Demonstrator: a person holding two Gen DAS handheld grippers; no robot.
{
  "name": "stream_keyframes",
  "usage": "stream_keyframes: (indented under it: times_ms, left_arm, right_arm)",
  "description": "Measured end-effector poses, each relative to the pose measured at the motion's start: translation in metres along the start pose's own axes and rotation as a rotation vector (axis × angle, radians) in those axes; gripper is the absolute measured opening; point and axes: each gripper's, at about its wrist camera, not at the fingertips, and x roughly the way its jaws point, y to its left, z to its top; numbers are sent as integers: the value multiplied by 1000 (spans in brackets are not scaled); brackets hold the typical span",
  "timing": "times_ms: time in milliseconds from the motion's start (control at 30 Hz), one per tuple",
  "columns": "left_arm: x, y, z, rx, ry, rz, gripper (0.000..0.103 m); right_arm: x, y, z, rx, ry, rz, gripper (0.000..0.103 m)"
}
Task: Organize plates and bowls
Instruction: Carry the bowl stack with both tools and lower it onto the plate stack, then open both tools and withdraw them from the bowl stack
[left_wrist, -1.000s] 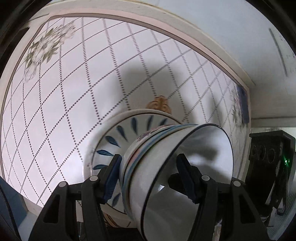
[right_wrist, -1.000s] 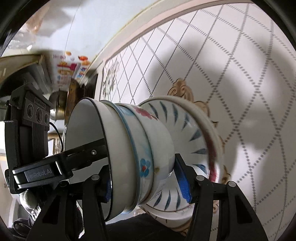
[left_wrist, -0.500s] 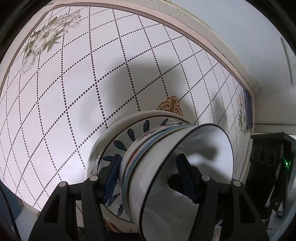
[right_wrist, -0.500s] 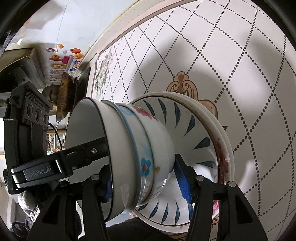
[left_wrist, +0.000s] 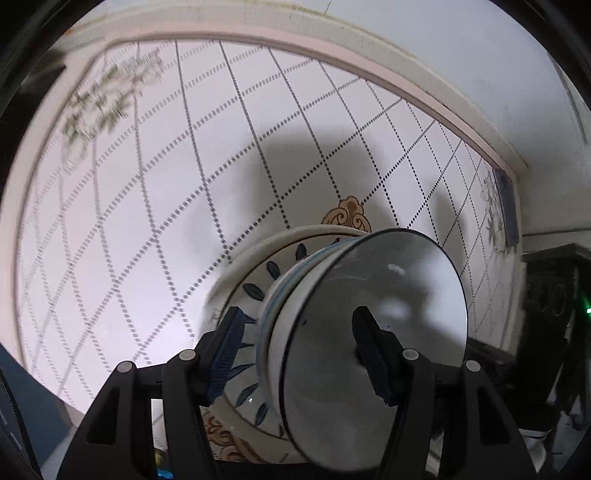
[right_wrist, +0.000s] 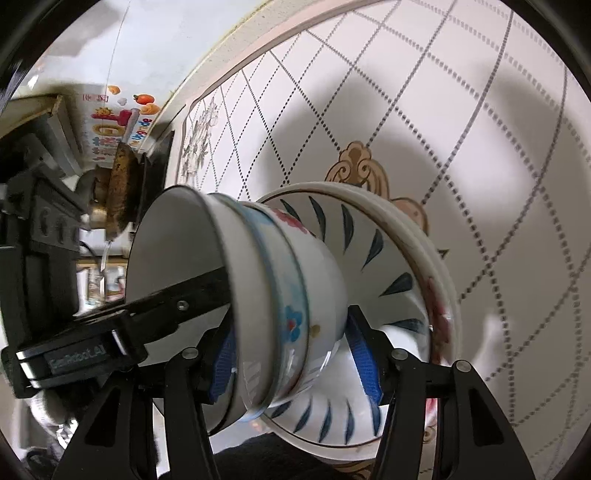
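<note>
A nested stack of bowls is gripped across its rim by both tools: the left tool and the right tool. Behind it, at two o'clock, plates are seen over the diamond-patterned bench.

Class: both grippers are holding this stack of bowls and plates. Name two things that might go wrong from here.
1. Both the left gripper and the right gripper pinch only the nested bowls; if either slips, the stack may fall.
2. The blue-leaf plate under the bowls seems ungripped and could slide sideways.
</note>
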Motion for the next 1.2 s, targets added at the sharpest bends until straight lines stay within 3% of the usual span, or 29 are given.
stream_keyframes:
  times_ms: [167, 333, 400, 500, 567, 600, 933, 1200]
  left_arm:
    - [-23, -1, -10, 2, -71, 48, 59]
    - [-46, -5, -23, 29, -141, 90, 59]
    - [-56, -6, -29, 42, -167, 106, 63]
    - [-73, -5, -38, 62, -225, 114, 75]
    - [-86, -6, -45, 90, -268, 127, 89]
    - [-93, -6, -49, 101, -286, 141, 91]
    - [-154, 2, -97, 172, -415, 132, 92]
    - [-212, -6, -161, 234, -543, 133, 92]
  right_arm:
    - [-27, 12, -8, -35, -56, -72, 59]
    - [-60, 30, -25, -79, -126, -173, 80]
    - [-75, 39, -35, -88, -162, -226, 89]
    - [-94, 52, -49, -100, -223, -309, 92]
    - [-106, 61, -58, -105, -270, -369, 93]
    - [-113, 66, -63, -102, -296, -394, 93]
    - [-155, 116, -124, -77, -448, -479, 95]
    - [-197, 176, -201, -102, -585, -525, 97]
